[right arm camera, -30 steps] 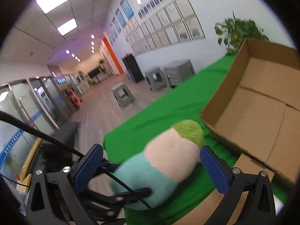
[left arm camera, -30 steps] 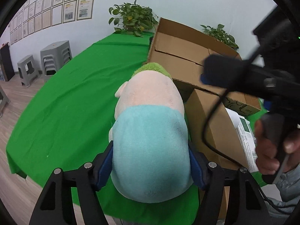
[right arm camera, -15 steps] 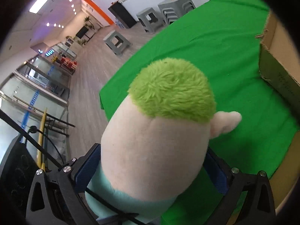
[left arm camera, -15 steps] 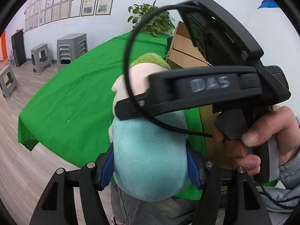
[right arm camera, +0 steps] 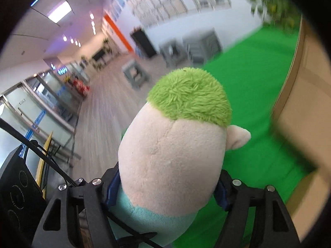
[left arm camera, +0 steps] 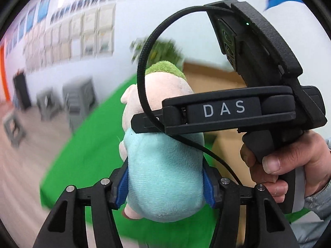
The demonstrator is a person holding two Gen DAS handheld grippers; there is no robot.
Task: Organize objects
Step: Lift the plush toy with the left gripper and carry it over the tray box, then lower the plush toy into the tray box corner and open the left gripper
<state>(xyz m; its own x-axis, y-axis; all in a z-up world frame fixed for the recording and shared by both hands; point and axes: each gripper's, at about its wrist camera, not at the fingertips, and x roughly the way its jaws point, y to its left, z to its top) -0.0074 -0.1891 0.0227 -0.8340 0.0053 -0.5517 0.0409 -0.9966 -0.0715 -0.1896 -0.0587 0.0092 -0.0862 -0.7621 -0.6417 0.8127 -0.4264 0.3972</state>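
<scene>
A plush toy (left arm camera: 165, 175) with a teal body, pink head and green hair hangs above the green tablecloth (left arm camera: 93, 144). My left gripper (left arm camera: 165, 186) has its blue pads pressed into the teal lower body, and its jaws are closing. My right gripper (right arm camera: 166, 190) comes from the other side; its jaws are closing, with the pads against the sides of the pink head (right arm camera: 171, 155). In the left wrist view the right gripper's black body (left arm camera: 227, 111) and the hand (left arm camera: 289, 165) holding it cross the toy's middle.
An open cardboard box (right arm camera: 306, 103) stands on the green tablecloth (right arm camera: 258, 72) to the right of the toy, its wall (left arm camera: 217, 78) behind the toy's head. Grey stools (right arm camera: 198, 47) stand on the floor beyond the table. A potted plant (right arm camera: 273, 6) is at the back.
The right gripper swung in over the toy and narrowed around its head. The left pads squeezed the teal body tighter. The toy rose off the cloth, and both views are blurred by motion.
</scene>
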